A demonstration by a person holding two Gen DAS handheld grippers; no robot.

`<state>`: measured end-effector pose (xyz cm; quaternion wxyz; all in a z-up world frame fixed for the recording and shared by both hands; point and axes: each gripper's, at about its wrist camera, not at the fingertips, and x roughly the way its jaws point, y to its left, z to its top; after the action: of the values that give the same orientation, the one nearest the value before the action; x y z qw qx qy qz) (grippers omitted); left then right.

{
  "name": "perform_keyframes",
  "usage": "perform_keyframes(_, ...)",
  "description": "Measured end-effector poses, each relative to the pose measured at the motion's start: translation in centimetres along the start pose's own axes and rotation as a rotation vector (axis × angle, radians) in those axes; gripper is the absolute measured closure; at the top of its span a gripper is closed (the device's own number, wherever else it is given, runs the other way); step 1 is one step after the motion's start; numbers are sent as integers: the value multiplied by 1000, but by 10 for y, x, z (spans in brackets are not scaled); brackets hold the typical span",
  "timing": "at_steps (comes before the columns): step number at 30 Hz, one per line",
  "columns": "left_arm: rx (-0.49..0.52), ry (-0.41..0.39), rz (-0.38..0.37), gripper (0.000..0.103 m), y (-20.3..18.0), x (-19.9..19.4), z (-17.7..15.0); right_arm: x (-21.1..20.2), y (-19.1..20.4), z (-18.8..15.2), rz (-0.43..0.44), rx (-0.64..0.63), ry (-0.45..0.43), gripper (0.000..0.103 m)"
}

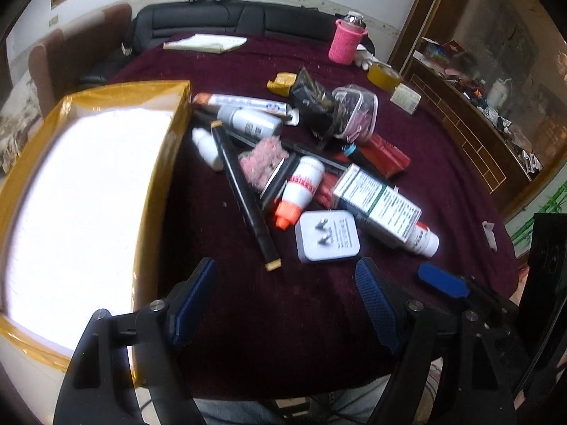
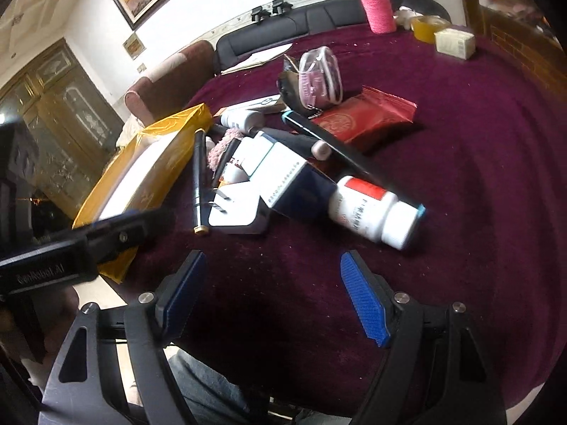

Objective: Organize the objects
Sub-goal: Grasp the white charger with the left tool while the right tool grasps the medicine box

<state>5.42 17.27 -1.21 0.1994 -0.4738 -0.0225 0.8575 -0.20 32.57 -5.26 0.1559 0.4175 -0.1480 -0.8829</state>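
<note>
Left wrist view: maroon tablecloth (image 1: 443,163) under clutter, black sofa (image 1: 226,17) behind.

boxes (image 1: 92,191): 1 | chargers (image 1: 327,235): 1 | pens (image 1: 244,196): 1 | red packets (image 2: 361,118): 1

Surface (image 1: 283,311) has a deep maroon cloth; box (image 1: 170,106) has shiny gold sides and a blown-out white top, pattern unreadable. White charger plug (image 1: 327,235), black marker (image 1: 244,194) with tan ends, white bottle (image 1: 299,191) with orange cap and red print, fuzzy pink item (image 1: 260,163), red packet (image 2: 365,120), pink knitted bottle sleeve (image 1: 343,44). Both tongs, left (image 1: 287,297) and right (image 2: 273,294), are black with blue textured pads.
</note>
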Motion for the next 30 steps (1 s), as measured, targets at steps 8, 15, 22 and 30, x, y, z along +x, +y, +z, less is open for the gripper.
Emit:
perform_keyframes(8, 18, 13, -67, 28, 0, 7, 7, -9, -7, 6, -33, -11, -34, 31)
perform_keyframes(15, 187, 12, -88, 28, -22, 32, 20, -18, -19, 20, -33, -24, -54, 31)
perform_keyframes(22, 290, 47, -80, 28, -42, 69, 27, -19, -23, 30, -31, -52, -58, 31)
perform_keyframes(30, 274, 78, -63, 53, -24, 73, 19, -5, -16, 36, -23, -94, -39, 31)
